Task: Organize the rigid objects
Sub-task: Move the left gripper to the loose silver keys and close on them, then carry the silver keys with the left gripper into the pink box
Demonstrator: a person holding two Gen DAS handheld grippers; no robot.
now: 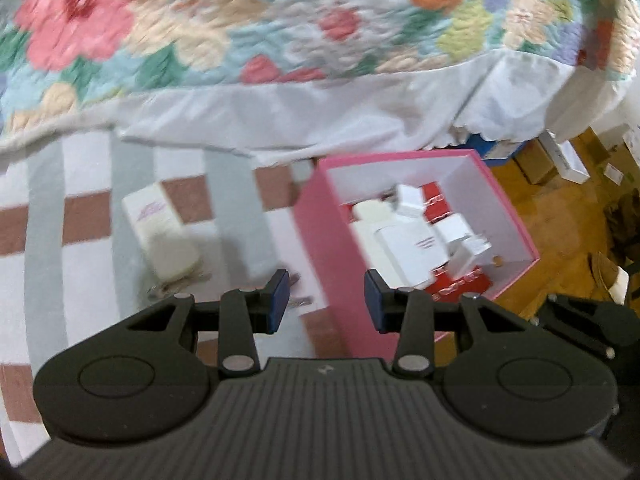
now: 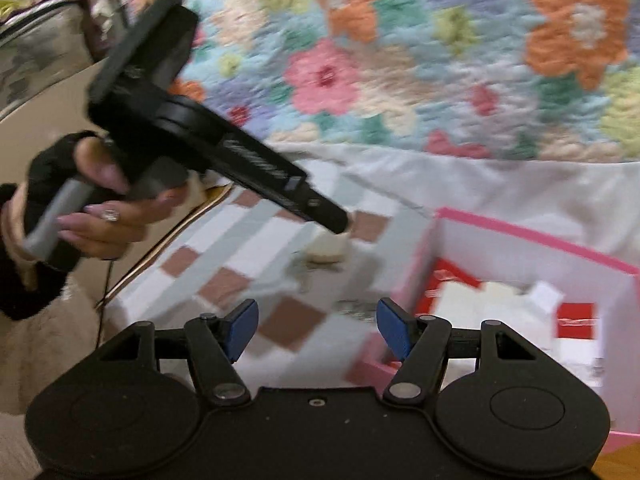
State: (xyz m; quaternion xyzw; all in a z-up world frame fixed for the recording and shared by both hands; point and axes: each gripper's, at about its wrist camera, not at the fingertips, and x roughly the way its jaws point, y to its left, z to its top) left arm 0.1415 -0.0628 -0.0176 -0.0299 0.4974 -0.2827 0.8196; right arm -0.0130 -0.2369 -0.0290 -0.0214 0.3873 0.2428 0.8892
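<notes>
Both the left gripper (image 1: 326, 300) and the right gripper (image 2: 317, 330) hung open and empty above the checked rug (image 1: 84, 216), while white cartons (image 1: 404, 246) lay piled inside the pink box (image 1: 320, 236) beside a cream carton (image 1: 160, 232).

The right hand-held gripper (image 2: 318, 330) is hanging open and empty over a checked rug (image 2: 256, 240), beside a pink box (image 2: 536, 236).

- One pink box (image 1: 320, 220), right of centre.
- Several white boxes (image 1: 404, 248) inside it; exact number unclear.
- One white box (image 1: 150, 212) on the rug, centre left.
- Two grippers (image 1: 326, 300) (image 2: 316, 330), bottom centre.
</notes>
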